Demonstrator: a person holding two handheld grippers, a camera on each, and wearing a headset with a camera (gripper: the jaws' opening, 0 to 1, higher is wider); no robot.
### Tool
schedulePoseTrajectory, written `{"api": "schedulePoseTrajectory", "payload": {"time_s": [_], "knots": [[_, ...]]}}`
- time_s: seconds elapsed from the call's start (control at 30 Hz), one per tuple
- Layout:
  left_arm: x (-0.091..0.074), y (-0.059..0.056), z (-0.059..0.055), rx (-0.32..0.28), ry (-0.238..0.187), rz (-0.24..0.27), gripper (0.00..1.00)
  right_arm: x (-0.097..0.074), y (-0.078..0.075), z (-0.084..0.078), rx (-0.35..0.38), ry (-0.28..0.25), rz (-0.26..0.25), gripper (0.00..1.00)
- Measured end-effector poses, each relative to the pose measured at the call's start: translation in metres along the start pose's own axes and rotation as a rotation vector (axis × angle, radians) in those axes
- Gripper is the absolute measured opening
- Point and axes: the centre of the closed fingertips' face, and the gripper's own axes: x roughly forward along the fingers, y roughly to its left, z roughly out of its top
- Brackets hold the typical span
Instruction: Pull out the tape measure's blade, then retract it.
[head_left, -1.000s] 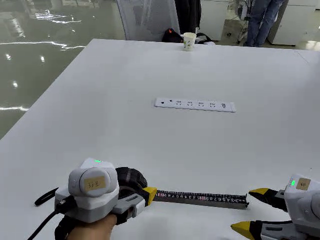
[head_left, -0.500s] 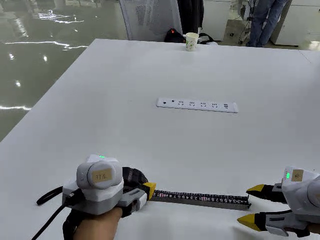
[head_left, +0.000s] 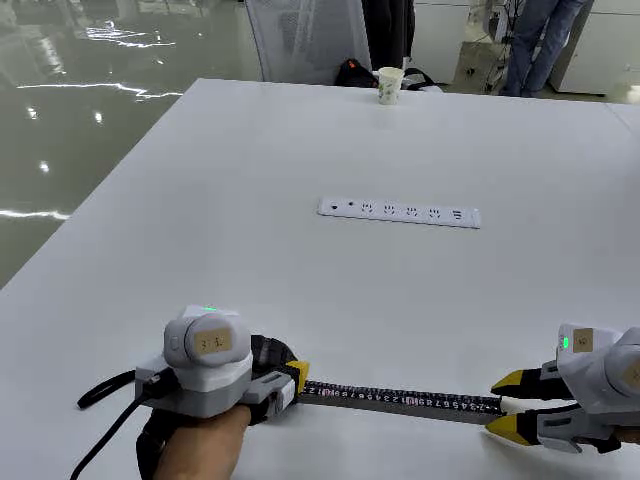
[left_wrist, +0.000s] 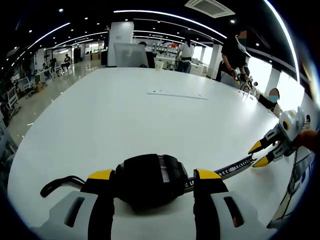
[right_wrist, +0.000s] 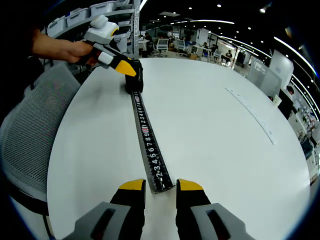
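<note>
My left gripper (head_left: 290, 378) is shut on the black tape measure case (head_left: 272, 354), which rests on the white table (head_left: 300, 150) at the near left. The blade (head_left: 400, 400) lies flat, pulled out to the right. Its end sits between the yellow fingertips of my right gripper (head_left: 507, 404), which is open with a narrow gap. In the left gripper view the case (left_wrist: 149, 180) fills the jaws and the blade (left_wrist: 232, 169) runs to the right gripper (left_wrist: 262, 153). In the right gripper view the blade (right_wrist: 147, 137) stretches from my right gripper (right_wrist: 161, 186) to the case (right_wrist: 134, 82).
A white power strip (head_left: 399, 212) lies mid-table. A paper cup (head_left: 389, 84) stands at the far edge, with a chair and standing people behind it. A black strap (head_left: 100, 388) trails left of the case. The table's near edge is close to both grippers.
My right gripper has come in around the blade's end and its jaws have narrowed. The left gripper keeps hold of the case. The head view has shifted slightly.
</note>
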Motion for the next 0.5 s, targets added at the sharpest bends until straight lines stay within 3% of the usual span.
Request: {"api": "schedulePoseTrajectory", "payload": {"time_s": [0.5], "knots": [[0.0059,0.0036,-0.0028,-0.016,0.015,0.021,0.58,0.0045,0.0002,-0.0045,-0.015,0.014,0.033,0.13]]}}
